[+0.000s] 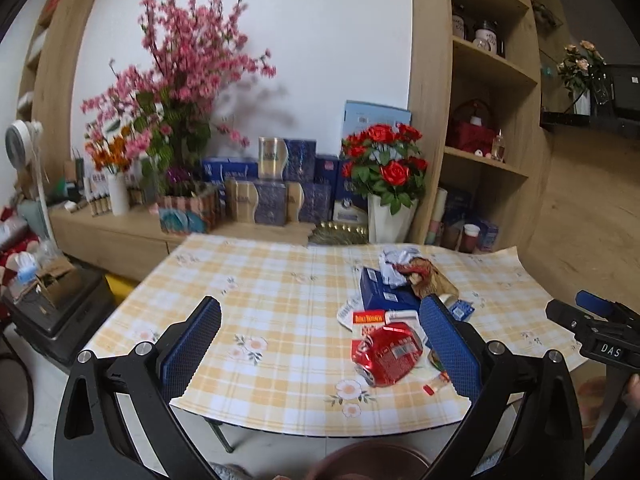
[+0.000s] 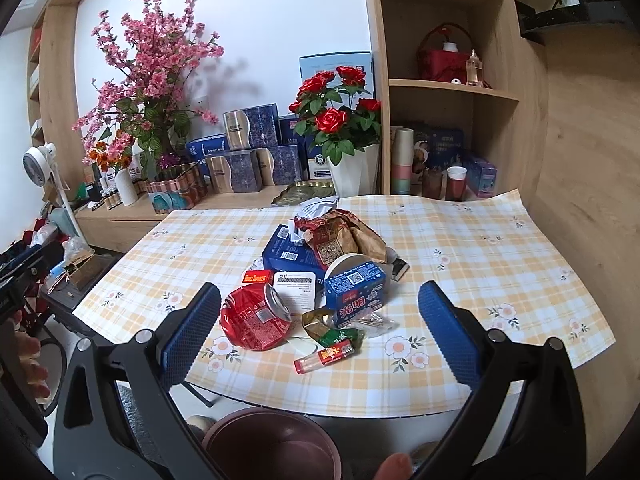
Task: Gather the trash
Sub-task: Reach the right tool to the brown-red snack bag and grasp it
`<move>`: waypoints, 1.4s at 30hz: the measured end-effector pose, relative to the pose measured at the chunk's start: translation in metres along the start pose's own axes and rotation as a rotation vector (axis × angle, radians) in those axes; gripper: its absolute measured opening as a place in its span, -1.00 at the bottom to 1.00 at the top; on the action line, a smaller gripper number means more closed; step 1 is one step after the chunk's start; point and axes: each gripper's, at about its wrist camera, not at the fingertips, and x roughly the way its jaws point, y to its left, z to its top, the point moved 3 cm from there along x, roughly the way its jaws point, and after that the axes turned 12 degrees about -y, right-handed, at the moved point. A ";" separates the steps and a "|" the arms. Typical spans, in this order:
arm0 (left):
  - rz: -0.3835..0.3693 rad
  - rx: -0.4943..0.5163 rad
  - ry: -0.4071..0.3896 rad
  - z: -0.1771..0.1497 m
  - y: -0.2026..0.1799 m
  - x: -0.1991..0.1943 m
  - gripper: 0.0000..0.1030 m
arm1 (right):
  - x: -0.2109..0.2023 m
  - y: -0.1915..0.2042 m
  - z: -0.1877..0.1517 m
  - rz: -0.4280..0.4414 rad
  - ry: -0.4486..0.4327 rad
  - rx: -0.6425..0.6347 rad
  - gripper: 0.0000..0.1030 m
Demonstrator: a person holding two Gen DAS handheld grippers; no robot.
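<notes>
Both jaws stand wide and empty: our left gripper [image 1: 320,344] and right gripper [image 2: 320,332] hover near the trash pile [image 2: 320,280] mid-table. We should take the crushed red can [image 2: 256,320] first, dropping it into the maroon bin [image 2: 272,440] below.

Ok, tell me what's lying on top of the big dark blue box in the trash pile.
On the blue box lie crumpled white paper and a crumpled brown bag. Whatever lies beneath them is covered.
</notes>
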 end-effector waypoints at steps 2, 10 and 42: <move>-0.007 0.018 0.010 -0.003 0.000 0.006 0.90 | 0.003 -0.002 -0.004 -0.004 -0.013 0.004 0.89; -0.037 0.043 -0.018 -0.021 0.001 0.031 0.90 | 0.039 -0.015 -0.031 -0.092 0.129 -0.050 0.89; -0.232 -0.094 0.281 -0.089 -0.017 0.191 0.59 | 0.229 -0.020 -0.008 0.054 0.208 -0.247 0.89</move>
